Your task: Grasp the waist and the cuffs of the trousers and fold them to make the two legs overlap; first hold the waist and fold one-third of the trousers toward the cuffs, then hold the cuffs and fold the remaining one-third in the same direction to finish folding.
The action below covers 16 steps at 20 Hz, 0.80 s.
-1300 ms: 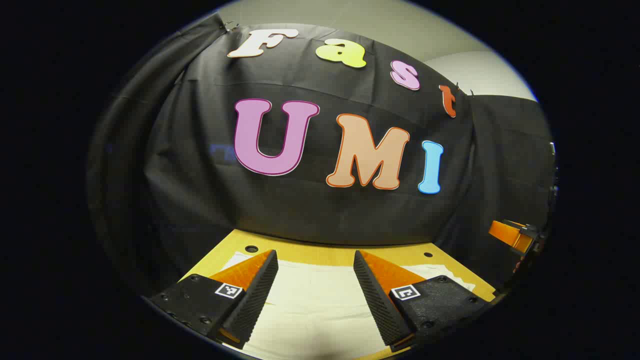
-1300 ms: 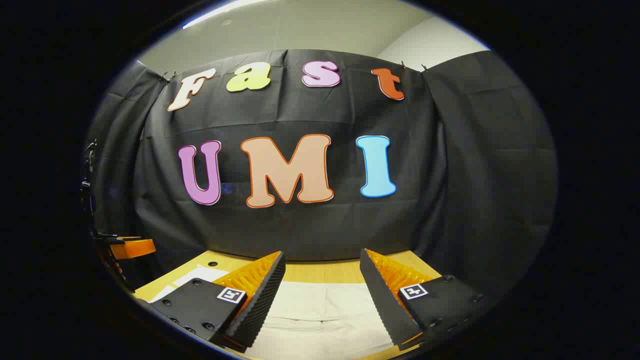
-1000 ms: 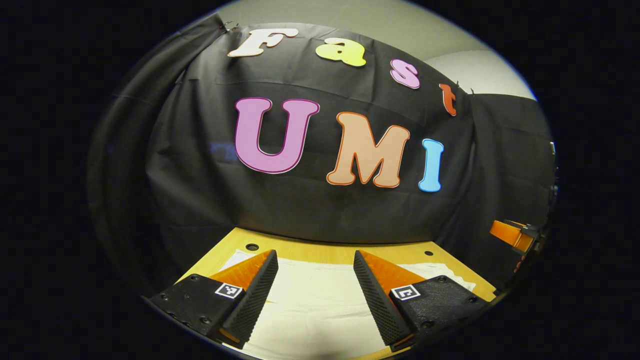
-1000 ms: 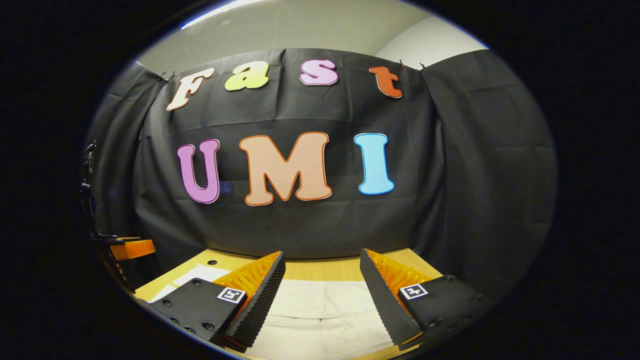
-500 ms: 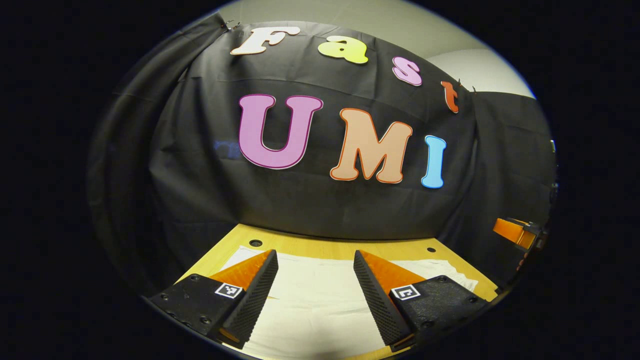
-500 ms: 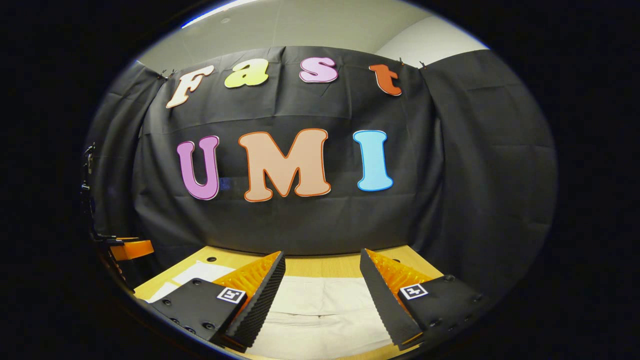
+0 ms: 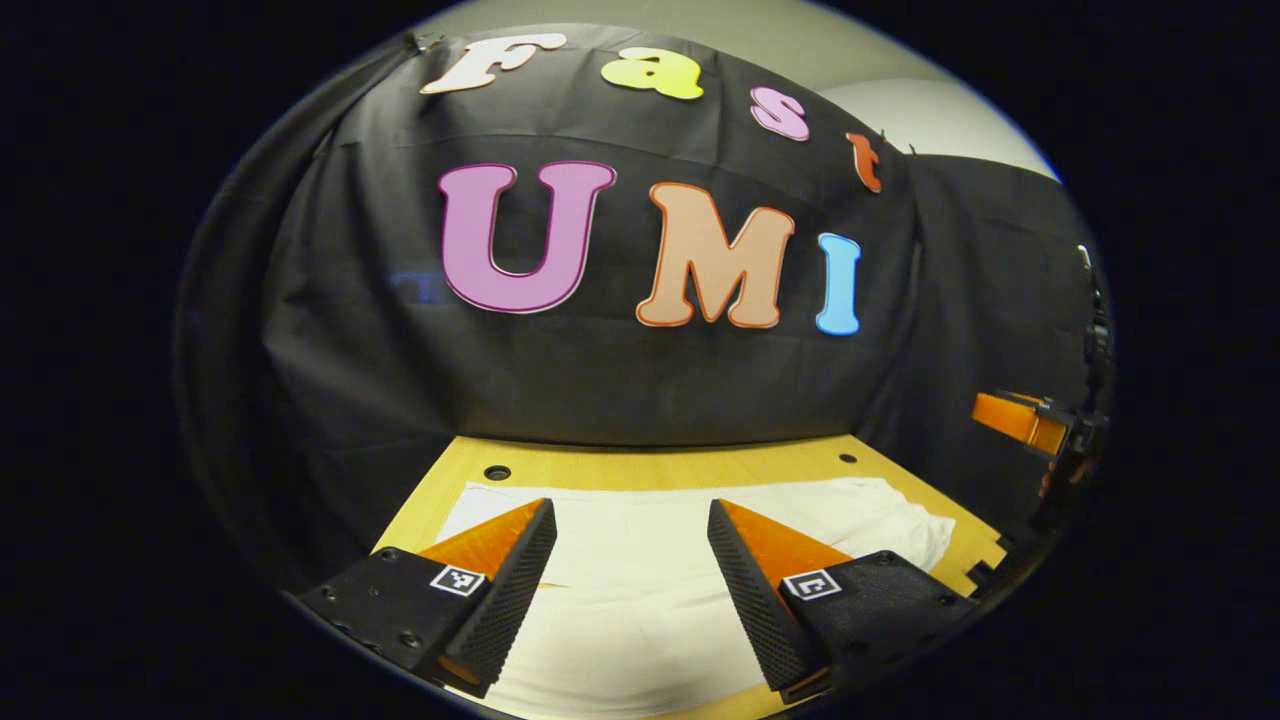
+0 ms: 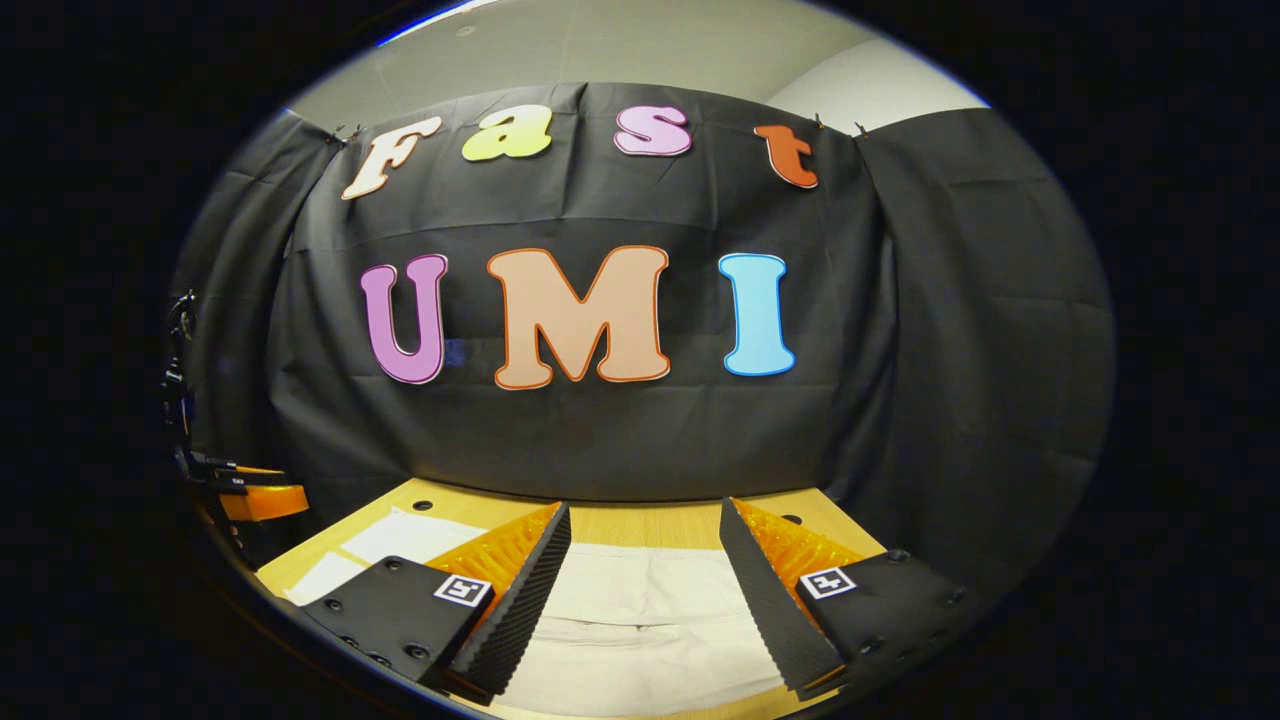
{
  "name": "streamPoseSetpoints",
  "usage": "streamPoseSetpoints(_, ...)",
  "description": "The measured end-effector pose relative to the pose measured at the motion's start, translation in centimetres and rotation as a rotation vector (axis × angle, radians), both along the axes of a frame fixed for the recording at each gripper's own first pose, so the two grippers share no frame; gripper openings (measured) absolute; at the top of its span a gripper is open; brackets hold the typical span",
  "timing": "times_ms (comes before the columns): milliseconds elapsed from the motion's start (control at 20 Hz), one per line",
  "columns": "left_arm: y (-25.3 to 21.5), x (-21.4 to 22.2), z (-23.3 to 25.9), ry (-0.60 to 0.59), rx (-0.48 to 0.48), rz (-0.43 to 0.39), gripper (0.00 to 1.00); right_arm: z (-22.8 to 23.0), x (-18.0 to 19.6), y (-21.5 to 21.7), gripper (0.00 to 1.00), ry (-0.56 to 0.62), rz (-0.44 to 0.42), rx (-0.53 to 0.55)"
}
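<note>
Compared with half a second ago, the left gripper point(image 7: 630, 585) has tipped down, so more of the pale trousers point(image 7: 640, 560) and the wooden table point(image 7: 660, 468) they lie flat on has come into sight; the right gripper point(image 8: 645, 600) has barely shifted. Both hang just above the trousers with jaws wide and empty, so I judge the first grasp not yet made.

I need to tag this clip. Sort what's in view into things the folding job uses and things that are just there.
Belongs to the job:
- white trousers, lying flat on the table
- left tongs, open above the trousers
- right tongs, open above the trousers

Just there:
- wooden table with small holes
- black cloth wall
</note>
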<state>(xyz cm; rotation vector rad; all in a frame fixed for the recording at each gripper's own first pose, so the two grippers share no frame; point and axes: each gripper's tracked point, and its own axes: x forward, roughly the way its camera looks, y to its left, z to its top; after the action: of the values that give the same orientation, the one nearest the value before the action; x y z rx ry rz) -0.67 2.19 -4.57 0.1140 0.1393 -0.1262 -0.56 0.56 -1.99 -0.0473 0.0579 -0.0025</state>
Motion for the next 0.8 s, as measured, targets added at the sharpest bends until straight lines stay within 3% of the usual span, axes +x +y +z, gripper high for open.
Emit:
streamPoseSetpoints(250,0.5,-1.7,-4.5,0.178,0.162,-0.220,0.92,-0.8,-0.7,0.6,0.92,0.011,-0.015,-0.028)
streamPoseSetpoints(400,1.5,-3.3,-7.9,0.286,0.227,-0.326,0.92,-1.7,-1.4,0.9,0.96,0.021,-0.037,-0.040)
streamPoseSetpoints(800,7.5,-8.6,-18.8,0.682,0.409,-0.491,0.90,-4.9,-2.6,2.1,0.96,0.078,-0.064,-0.039)
